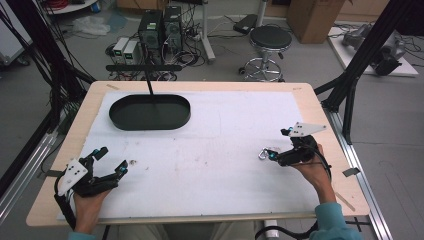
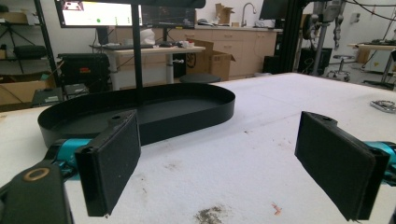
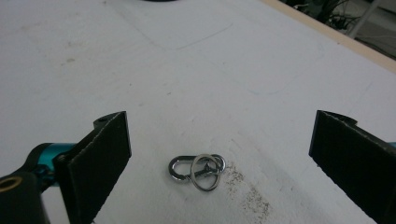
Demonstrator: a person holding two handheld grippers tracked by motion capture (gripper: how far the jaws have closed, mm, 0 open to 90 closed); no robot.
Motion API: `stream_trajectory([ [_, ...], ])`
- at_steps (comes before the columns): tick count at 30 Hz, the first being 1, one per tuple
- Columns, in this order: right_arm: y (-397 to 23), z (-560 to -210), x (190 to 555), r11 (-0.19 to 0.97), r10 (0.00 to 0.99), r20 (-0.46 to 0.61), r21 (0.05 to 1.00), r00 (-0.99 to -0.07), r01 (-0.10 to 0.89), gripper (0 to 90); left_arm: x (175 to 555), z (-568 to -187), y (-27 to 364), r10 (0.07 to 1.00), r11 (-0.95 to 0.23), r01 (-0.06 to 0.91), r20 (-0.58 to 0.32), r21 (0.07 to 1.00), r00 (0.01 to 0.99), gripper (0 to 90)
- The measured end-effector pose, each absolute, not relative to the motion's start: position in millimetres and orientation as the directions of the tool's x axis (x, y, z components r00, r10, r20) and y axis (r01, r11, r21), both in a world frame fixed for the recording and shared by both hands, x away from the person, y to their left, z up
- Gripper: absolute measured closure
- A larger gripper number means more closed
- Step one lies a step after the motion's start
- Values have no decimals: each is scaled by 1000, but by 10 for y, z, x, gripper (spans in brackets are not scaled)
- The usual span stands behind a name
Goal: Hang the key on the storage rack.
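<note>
Keyring clip [image 3: 196, 171], shiny metal with an oval hook and linked round rings, lies flat on the white foam mat [image 3: 196, 70], untouched between the right gripper [image 3: 219, 154] and its wide-apart black padded jaws. Left gripper [image 2: 233, 163] gapes too, nothing between its jaws, facing an oval black tray [image 2: 187, 109].

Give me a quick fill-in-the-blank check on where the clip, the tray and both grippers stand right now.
1. The metal clip lies on the white ____, between the right gripper jaws.
2. The right gripper's jaws are ____, not touching the clip.
3. The black tray holds ____ things.
4. The left gripper has ____ between its open jaws.

Missing words: mat; open; no; nothing
</note>
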State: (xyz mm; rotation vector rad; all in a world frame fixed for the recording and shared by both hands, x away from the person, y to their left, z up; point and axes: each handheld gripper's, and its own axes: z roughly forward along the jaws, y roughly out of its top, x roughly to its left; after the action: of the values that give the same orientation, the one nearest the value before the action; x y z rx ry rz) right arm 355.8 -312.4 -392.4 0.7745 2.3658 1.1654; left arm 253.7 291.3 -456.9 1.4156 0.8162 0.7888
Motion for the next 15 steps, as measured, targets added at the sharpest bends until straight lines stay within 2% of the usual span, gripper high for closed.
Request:
stream_trajectory([
  [15,-2936,-3998,3799,642,555,-68,668,-829,375,83,2538,-4568,2915,857,11,16,-18,1000,515,147],
])
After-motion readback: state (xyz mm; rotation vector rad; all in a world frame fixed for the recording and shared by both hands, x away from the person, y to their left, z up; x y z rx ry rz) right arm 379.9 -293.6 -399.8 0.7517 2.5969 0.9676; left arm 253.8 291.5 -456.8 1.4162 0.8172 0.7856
